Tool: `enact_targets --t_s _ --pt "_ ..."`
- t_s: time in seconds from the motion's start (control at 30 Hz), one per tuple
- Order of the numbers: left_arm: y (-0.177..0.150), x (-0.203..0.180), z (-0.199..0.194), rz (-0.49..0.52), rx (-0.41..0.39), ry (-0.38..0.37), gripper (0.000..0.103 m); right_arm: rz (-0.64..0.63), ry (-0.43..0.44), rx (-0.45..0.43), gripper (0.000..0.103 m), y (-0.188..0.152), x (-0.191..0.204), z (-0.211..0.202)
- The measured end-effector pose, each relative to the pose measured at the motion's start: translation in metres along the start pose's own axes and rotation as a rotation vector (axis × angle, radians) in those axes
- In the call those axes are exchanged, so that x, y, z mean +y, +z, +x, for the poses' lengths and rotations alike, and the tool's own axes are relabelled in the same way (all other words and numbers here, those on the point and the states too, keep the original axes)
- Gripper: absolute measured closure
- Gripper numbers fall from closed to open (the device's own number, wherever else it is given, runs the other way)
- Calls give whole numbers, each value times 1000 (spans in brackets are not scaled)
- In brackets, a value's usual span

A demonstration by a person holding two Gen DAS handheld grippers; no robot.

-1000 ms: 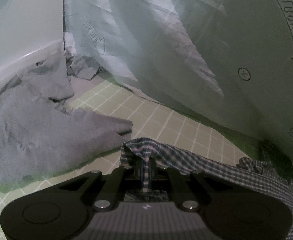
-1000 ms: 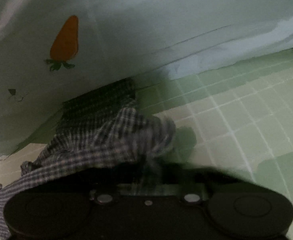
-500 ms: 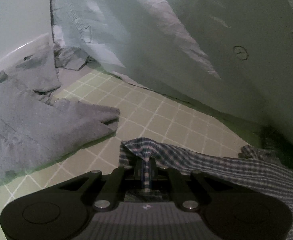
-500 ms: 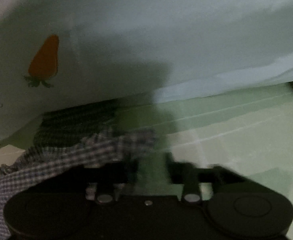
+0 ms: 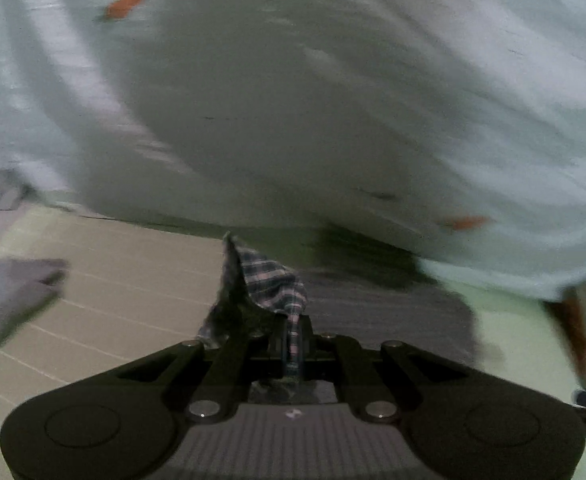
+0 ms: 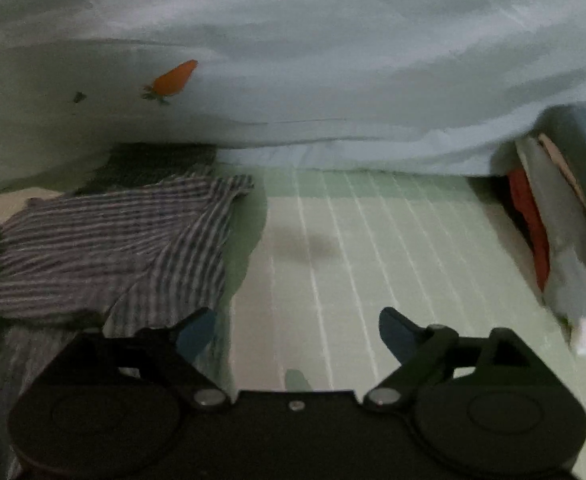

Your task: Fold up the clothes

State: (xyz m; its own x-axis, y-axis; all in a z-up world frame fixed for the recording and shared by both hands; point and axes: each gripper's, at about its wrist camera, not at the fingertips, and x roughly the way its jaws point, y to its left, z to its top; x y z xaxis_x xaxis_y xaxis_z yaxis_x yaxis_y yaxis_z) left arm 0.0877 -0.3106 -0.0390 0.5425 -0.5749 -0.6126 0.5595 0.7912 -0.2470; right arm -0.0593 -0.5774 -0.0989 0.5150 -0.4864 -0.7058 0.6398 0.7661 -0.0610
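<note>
Checked shirt [image 5: 271, 280] is what I have pinched in my left hand-held gripper [image 5: 291, 344]: the two fingers are pressed together on a fold of the cloth, and a peak of plaid stands up just ahead of them. From the left wrist view the rest of that garment trails off to the right as a dark blurred band across the green grid-patterned mat [image 5: 133, 280]. The picture there is heavily smeared, so I cannot make out finer detail.

My right hand-held gripper [image 6: 297, 332] is spread wide with nothing between its blue-padded fingers [image 6: 397, 334]; it hangs above the mat, just to the right of the shirt. In that view the shirt [image 6: 105, 248] lies rumpled on the mat at the left, its far edge reaching under the pale sheet [image 6: 333, 80] printed with a carrot [image 6: 173, 78].

A grey garment [image 5: 9, 300] lies on the mat at the left edge of the left wrist view, apart from the checked cloth. At the right of the right wrist view, a stack of folded things [image 6: 553, 220] with a red layer leans under the edge of the sheet.
</note>
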Motion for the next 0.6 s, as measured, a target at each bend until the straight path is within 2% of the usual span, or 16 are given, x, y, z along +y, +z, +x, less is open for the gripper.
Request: enact_targets --t_s 0.03,0.1,0.2,0.23,0.27,0.33,0.37,0.5,0.6 --pt "-7 -10 -4 13 14 -22 98 18 15 -8 5 -6 -3 -9" --pt "-27 -29 -10 41 58 -60 97 57 46 -22 5 -18 -9 -23" --pt "-56 -43 -15 42 131 -65 85 107 81 -13 5 -39 -15 -40" --pt "-65 -45 -16 25 157 -60 73 110 88 -7 5 -45 -14 -45" --pt "-72 -45 -17 9 181 -55 56 106 93 1 5 -52 -13 -50" --pt "-79 -42 -22 -15 191 -49 37 89 97 14 4 -61 -10 -54" --pt "-81 -40 -26 -26 188 -46 33 84 102 18 4 -64 -7 -54" --pt "-83 -29 -37 -64 172 -43 28 75 159 22 0 -61 5 -51" --pt "-81 -16 -30 -90 188 13 23 56 208 8 0 -46 21 -43"
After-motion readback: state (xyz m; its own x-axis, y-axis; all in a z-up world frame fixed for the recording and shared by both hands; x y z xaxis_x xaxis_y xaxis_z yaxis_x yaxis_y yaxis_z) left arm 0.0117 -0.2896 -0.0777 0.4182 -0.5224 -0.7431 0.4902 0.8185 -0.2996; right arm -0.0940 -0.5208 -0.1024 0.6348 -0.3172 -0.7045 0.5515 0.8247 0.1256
